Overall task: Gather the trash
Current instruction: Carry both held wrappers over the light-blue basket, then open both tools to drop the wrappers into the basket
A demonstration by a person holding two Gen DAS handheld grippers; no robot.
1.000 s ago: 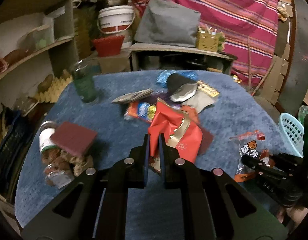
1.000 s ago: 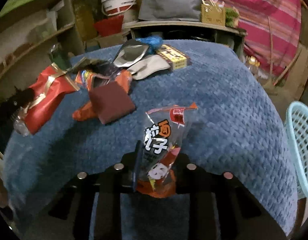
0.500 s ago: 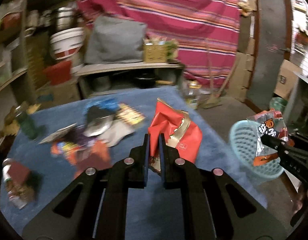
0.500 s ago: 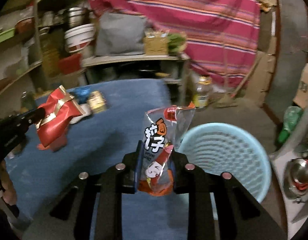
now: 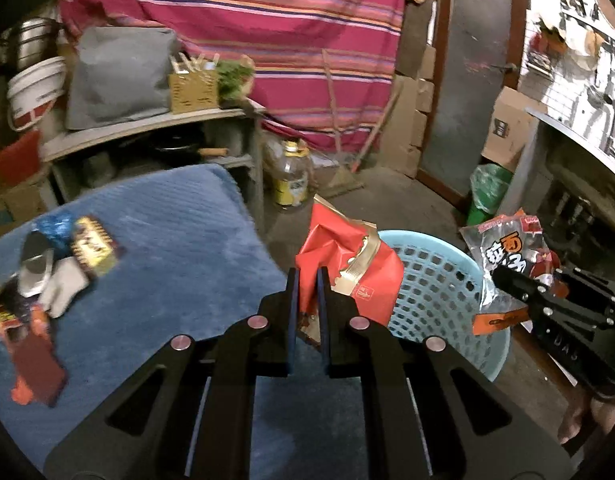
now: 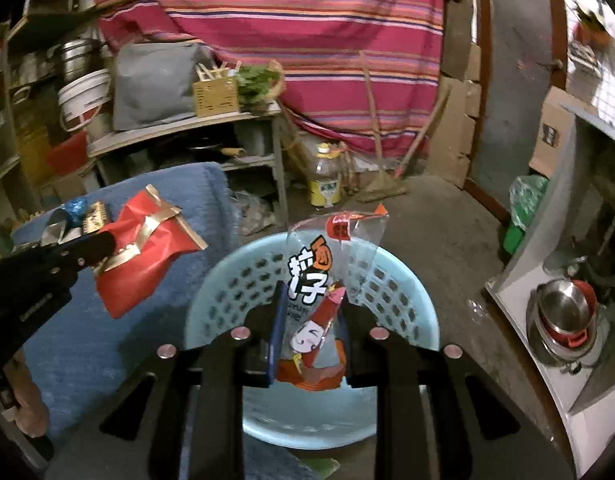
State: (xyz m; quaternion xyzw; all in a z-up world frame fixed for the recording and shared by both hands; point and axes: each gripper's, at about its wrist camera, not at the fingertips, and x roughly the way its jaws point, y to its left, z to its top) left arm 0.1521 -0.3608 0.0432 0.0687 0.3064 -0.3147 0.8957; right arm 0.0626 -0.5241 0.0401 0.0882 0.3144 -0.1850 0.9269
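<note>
Task status: in progress, at the deposit stage, judged from the present layout. The right gripper (image 6: 309, 328) has its jaws clenched on a clear printed snack wrapper (image 6: 327, 272), which stands upright above the open mouth of the light-blue basket (image 6: 411, 296) on the floor; no trash is visible inside the basket, though part of its bottom is hidden. The left gripper (image 5: 307, 280) has its jaws clenched on a red-and-gold wrapper (image 5: 347, 264), held in the air past the right edge of the counter (image 5: 167, 240) and beside the near-left rim of the basket, not yet over its mouth. Both grippers point forward and downward, the left one lying left of the right one. Neither wrapper has been released. Remaining work: several wrappers (image 5: 67, 256) lie scattered toward the far-left part of the blue-covered counter, well apart from the basket.
</note>
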